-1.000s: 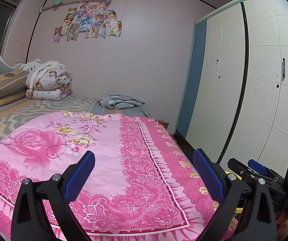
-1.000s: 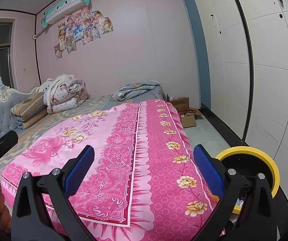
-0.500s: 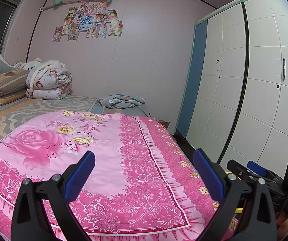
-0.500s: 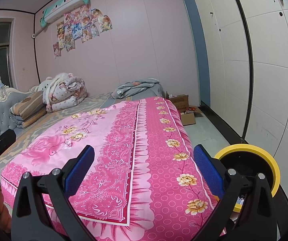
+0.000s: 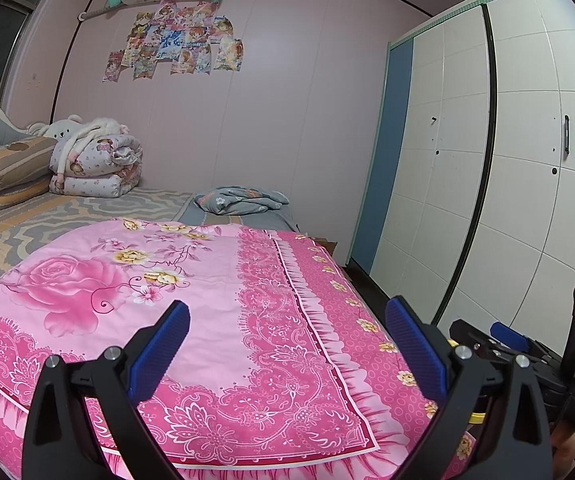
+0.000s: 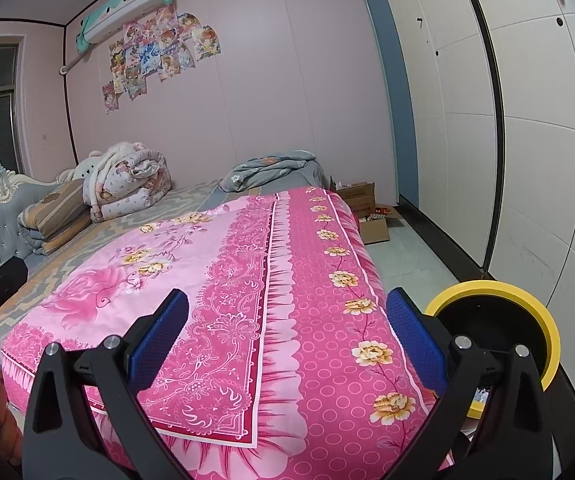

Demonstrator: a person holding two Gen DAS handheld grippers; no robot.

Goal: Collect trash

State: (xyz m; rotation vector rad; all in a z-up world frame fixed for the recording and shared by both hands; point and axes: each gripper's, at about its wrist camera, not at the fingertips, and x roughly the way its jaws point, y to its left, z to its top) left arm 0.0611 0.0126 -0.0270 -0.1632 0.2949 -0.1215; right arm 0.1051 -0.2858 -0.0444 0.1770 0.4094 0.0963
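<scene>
My left gripper (image 5: 287, 342) is open and empty, held above the near end of a bed with a pink floral quilt (image 5: 191, 300). My right gripper (image 6: 287, 332) is also open and empty, above the quilt's right side (image 6: 319, 280). A round bin with a yellow rim (image 6: 527, 304) stands on the floor right of the bed, partly behind my right finger. Small wrappers (image 6: 379, 211) lie by cardboard boxes (image 6: 371, 228) on the floor at the far end. The right gripper's body (image 5: 527, 356) shows at the lower right of the left wrist view.
Folded blankets (image 5: 95, 164) and a striped pillow (image 5: 11, 168) sit at the headboard end. A grey cloth bundle (image 5: 243, 200) lies at the bed's far side. White wardrobe doors (image 5: 507, 160) line the right wall, leaving a narrow floor aisle (image 6: 419, 248).
Both views have shifted only slightly; the right wrist view now shows a little more of the floor aisle and boxes. Both grippers stay open.
</scene>
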